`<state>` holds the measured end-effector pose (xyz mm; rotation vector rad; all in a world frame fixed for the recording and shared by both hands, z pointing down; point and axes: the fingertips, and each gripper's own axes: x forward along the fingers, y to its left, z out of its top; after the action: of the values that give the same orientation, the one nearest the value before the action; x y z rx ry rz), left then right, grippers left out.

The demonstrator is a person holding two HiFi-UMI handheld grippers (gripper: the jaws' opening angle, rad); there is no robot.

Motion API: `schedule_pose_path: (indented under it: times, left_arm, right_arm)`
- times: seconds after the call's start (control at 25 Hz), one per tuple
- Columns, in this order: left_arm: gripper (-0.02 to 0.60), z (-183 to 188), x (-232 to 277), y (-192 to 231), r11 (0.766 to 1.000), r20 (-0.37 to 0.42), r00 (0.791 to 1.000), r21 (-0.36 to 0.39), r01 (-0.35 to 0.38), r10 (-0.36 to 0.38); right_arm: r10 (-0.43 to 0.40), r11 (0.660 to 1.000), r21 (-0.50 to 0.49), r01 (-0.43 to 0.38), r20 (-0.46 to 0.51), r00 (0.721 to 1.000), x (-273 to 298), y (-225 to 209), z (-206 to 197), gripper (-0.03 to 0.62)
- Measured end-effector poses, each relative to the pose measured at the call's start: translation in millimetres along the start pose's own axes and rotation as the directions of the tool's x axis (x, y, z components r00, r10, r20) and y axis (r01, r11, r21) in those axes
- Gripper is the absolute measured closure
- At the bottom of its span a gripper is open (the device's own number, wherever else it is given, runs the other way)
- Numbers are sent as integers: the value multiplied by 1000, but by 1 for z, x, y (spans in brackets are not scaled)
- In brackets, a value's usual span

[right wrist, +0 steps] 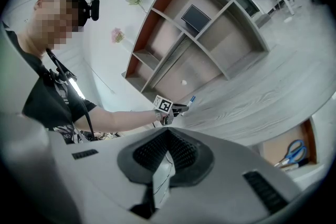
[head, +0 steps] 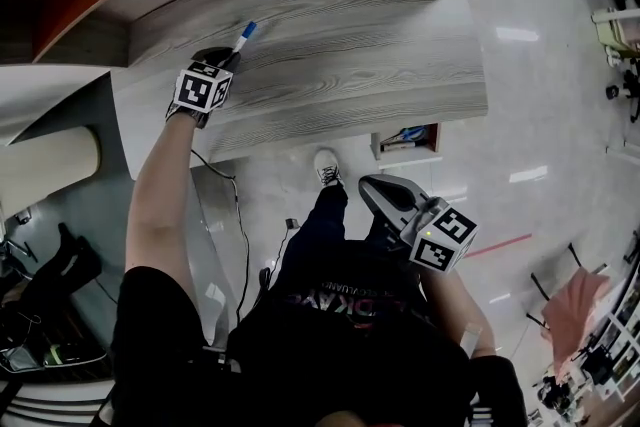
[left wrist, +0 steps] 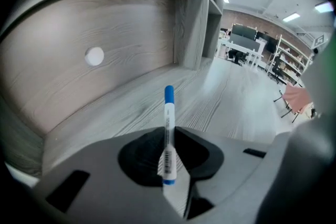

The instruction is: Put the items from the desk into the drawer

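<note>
One marker (left wrist: 168, 134), white-bodied with a blue cap, is to be counted on the scene. It is clamped between the jaws of the left tool (head: 222, 61), with its cap pointed toward 1 o'clock from the tool in the head view. It is held over the grey wood-grain tabletop (head: 330, 65), toward the 11 o'clock part of that view, close to the back panel of the shelf unit (left wrist: 191, 13). One small white disc (left wrist: 94, 55) is fixed on that panel.

The right tool (right wrist: 167, 135) is kept well apart, at 4 o'clock in the head view beside the person's lap. Its jaws are closed together with nothing between them.

One drawer (head: 436, 137) is seen pulled open under the tabletop's front edge, at about 3 o'clock in the head view. One pair of blue-handled scissors (right wrist: 295, 150) is lying in it, and what may be a pen or two beside them, though this is too small to be counted.
</note>
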<state>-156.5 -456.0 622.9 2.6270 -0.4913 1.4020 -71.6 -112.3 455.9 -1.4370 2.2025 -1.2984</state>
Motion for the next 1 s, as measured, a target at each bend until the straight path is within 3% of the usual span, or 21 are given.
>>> schedule_pose_path:
  times: [0.28,0.6,0.84,1.0]
  left_arm:
    - [508,49,-37,-49,996,209,977,-67,52,-37]
    - [508,99,-83,-139,967,412,901,-140,212,-138]
    - [508,113,-115,-206,934,480,849,-145,326,-222]
    - [508,116,-127,-238,922,480,834,-116,369,-273]
  right_arm:
    - [4,1000,-29,-3,34,999,-11,-7,15,577]
    - [6,997,-79,1,89,996,-22,-18,37,577]
    - [-14,993,-111,33,162,987,-37,-15,56,577]
    - [-38,989,-132,68,216,976,-49,-15,69,577]
